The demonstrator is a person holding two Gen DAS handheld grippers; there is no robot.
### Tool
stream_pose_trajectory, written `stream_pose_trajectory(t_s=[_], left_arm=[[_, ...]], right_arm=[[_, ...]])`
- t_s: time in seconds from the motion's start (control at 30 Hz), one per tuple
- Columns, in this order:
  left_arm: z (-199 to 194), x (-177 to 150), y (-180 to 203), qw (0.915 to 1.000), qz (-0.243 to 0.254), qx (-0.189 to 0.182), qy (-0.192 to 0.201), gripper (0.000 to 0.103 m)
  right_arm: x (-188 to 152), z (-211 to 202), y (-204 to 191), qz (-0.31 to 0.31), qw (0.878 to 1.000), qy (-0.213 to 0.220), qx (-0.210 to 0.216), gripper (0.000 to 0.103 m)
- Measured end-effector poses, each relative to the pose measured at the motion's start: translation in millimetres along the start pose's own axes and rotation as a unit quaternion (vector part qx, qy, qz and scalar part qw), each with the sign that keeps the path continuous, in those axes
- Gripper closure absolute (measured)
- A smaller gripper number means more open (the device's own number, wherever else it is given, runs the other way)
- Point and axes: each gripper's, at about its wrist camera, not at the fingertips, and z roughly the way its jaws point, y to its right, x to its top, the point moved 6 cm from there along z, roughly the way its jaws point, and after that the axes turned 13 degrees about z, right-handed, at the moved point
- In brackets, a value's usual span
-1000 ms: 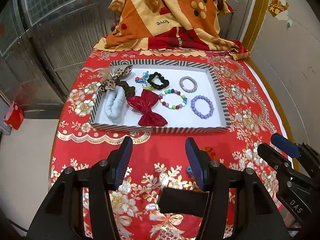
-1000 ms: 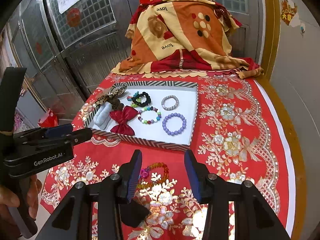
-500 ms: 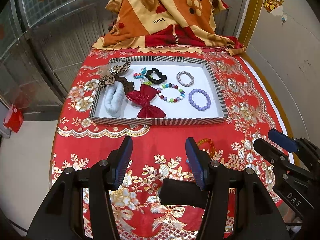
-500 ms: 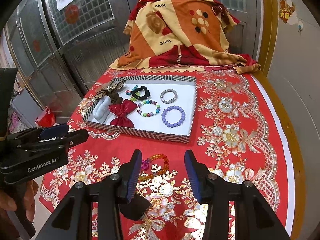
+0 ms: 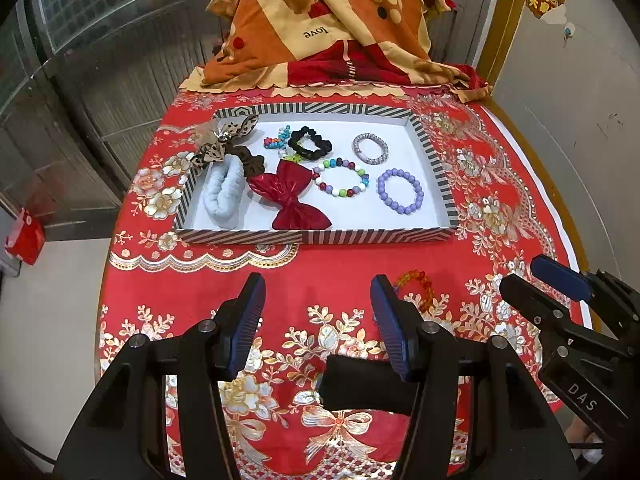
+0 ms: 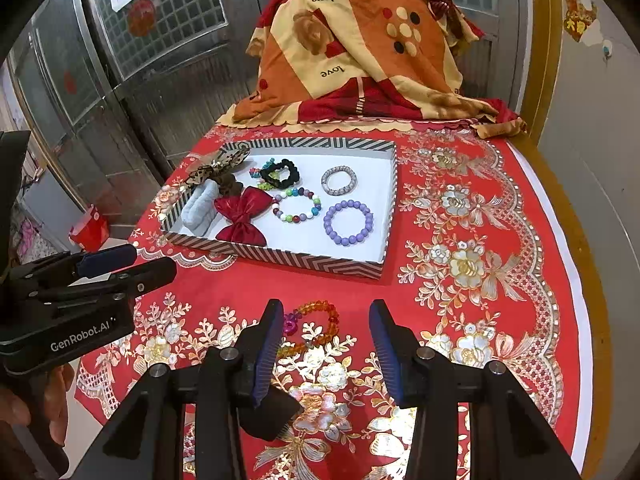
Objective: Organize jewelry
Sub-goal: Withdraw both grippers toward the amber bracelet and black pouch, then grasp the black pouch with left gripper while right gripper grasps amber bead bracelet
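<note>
Both tongs I held gaped wide and empty, left gripper and right gripper above the red tablecloth; the orange beaded bracelet lay near the right gripper's left finger, just short of the striped tray. That tray held a purple bracelet and red bow.

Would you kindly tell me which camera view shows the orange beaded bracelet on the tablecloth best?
The right wrist view: the orange beaded bracelet lies nearly whole between the open right claw fingers. The left wrist view shows only part of it, cut off behind a left claw finger.
</note>
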Motion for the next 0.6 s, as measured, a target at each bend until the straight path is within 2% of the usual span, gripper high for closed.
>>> stream_pose_trajectory(t_s=[0.3, 0.4, 0.5, 0.6], left_arm=[[4, -1, 0, 0.9999, -0.005, -0.013, -0.007, 0.049], [9, -4, -4, 0.9987, -0.02, -0.044, -0.016, 0.049], [14, -12, -9, 0.9918, -0.05, -0.113, -0.03, 0.048], [23, -28, -10, 0.9842, -0.064, -0.154, -0.06, 0.04]], right_arm=[[0, 5, 3, -0.001, 1.0, -0.007, -0.005, 0.06], [-1, 11, 10, 0.0, 1.0, -0.013, -0.011, 0.06], [-5, 18, 18, 0.002, 1.0, -0.023, -0.015, 0.06], [-14, 29, 24, 0.003, 0.999, -0.041, -0.01, 0.06]])
